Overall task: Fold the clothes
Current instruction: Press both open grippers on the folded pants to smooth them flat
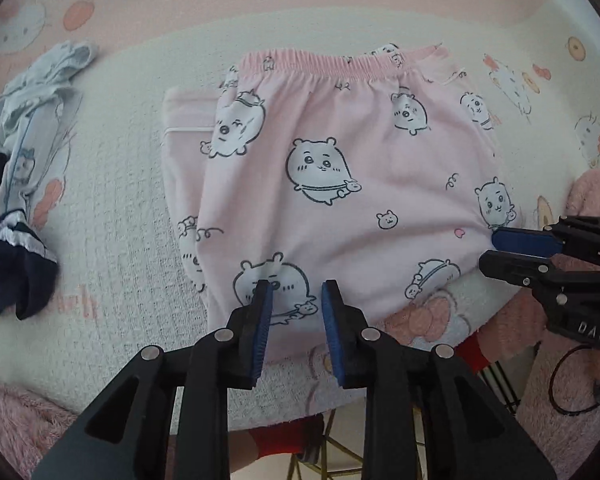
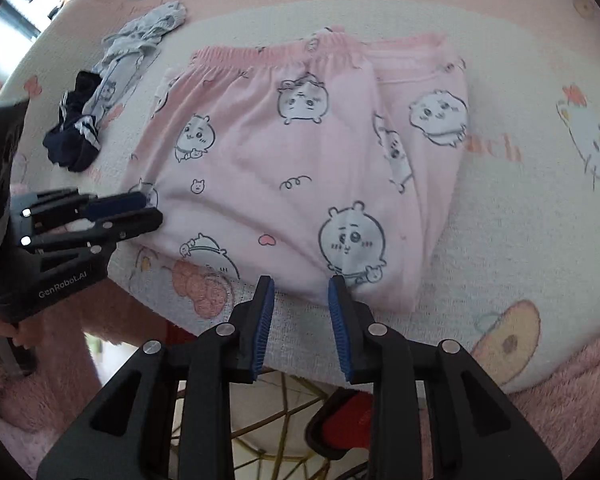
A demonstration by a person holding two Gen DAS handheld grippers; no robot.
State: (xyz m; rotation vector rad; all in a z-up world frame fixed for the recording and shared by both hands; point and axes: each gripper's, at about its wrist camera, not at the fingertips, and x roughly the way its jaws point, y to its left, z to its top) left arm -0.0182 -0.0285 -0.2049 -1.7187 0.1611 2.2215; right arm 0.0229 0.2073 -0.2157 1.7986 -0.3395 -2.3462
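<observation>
Pink pants (image 1: 340,184) lie folded on the towel (image 1: 112,208), waistband far side. Left gripper (image 1: 296,296) and right gripper (image 2: 302,292) both open, empty, at the near hem. Pinch both hem corners through all layers, lift evenly toward the waistband.

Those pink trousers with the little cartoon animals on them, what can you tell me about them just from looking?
The pink pajama pants look like soft cotton, printed with white cartoon critters outlined in black, small hearts and curls. A gathered elastic waistband lies along the far edge. They lie folded into a flat, layered bundle on a white towel-like cover. Both grippers are open near the closest edge; neither grips the fabric.
</observation>
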